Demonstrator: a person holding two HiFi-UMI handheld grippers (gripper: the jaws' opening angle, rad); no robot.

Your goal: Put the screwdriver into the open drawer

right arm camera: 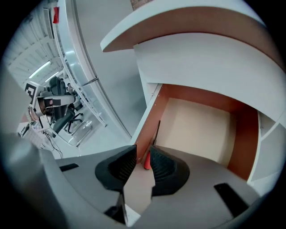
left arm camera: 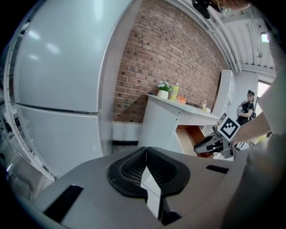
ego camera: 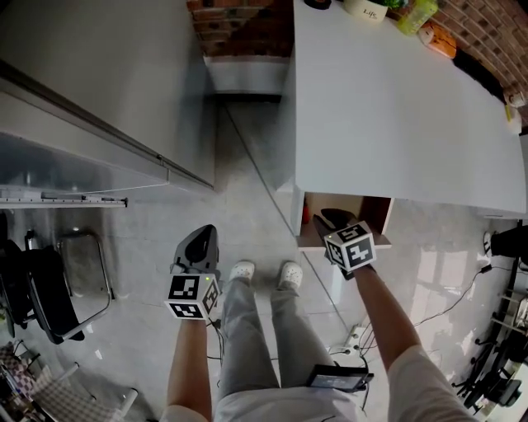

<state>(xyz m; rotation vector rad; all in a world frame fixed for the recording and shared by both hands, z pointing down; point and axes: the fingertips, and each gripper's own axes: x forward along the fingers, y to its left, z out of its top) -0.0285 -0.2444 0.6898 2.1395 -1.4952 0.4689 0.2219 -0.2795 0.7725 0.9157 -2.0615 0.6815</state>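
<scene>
Screwdriver [right arm camera: 154, 142] — slim dark shaft, orange handle

White counter [ego camera: 396, 107] bearing green bottle [ego camera: 417, 15], white pot [ego camera: 367, 10]; brick wall [left arm camera: 170, 58] behind.

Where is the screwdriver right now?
In the right gripper view, the screwdriver runs along the left inner wall of the open drawer, its orange handle showing between the jaws of the right gripper.
</scene>
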